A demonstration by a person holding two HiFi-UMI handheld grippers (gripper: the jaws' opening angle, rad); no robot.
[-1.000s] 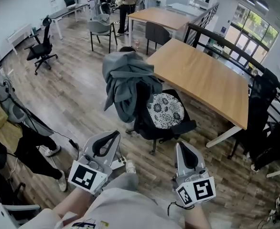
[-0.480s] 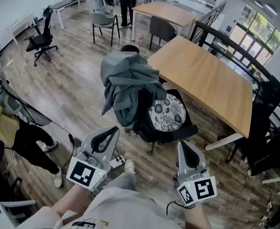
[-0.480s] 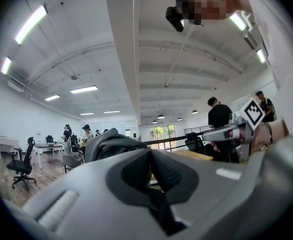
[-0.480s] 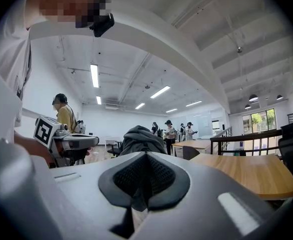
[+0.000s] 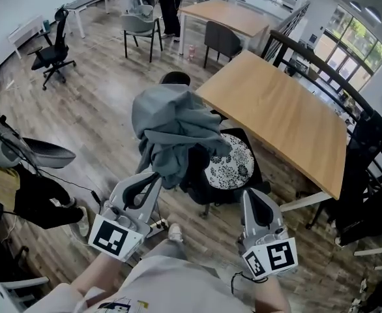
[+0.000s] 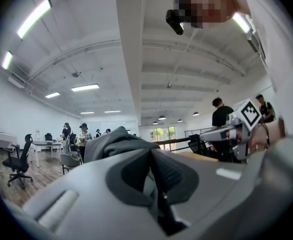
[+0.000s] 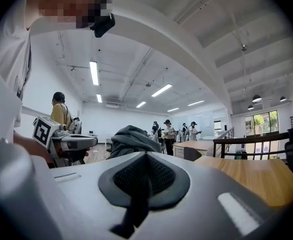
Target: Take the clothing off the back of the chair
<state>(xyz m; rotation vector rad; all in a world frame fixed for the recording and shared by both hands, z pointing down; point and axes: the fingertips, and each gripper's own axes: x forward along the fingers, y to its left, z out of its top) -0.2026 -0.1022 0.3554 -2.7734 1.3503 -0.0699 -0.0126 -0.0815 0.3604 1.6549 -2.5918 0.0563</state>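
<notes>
- Head view – looks steeply down on a wood-plank floor [image 5: 93,122] in an open office.
- Finds the grey clothing [image 5: 175,132] heaped over the back of a black chair [image 5: 197,178], covering the top of the backrest, with folds hanging down the side nearer the picture's left.
- Notes a patterned cushion [image 5: 229,165] on the seat, and the chair just beside the edge of a long wooden table [image 5: 289,116].
- Places the left gripper [image 5: 156,176] at lower left, tip close under the hanging hem of the clothing; cannot tell from above whether touching or apart.
- Places the right gripper [image 5: 249,195] at lower right, near the seat's front edge and apart from the clothing.
- Left gripper view – shows the jaws clenched together with nothing pinched between them.
- Shows the clothing as a grey mound just beyond the tips, and the right gripper's marker cube [image 6: 250,114] off to the right.
- Right gripper view – shows the jaws pressed together here too, empty.
- Puts the clothing ahead and a little left of the tips, the table top at right, and the left gripper's marker cube [image 7: 45,130] at left.
- Records several people [image 7: 167,133] standing far back among other tables, small in both gripper views.
</notes>
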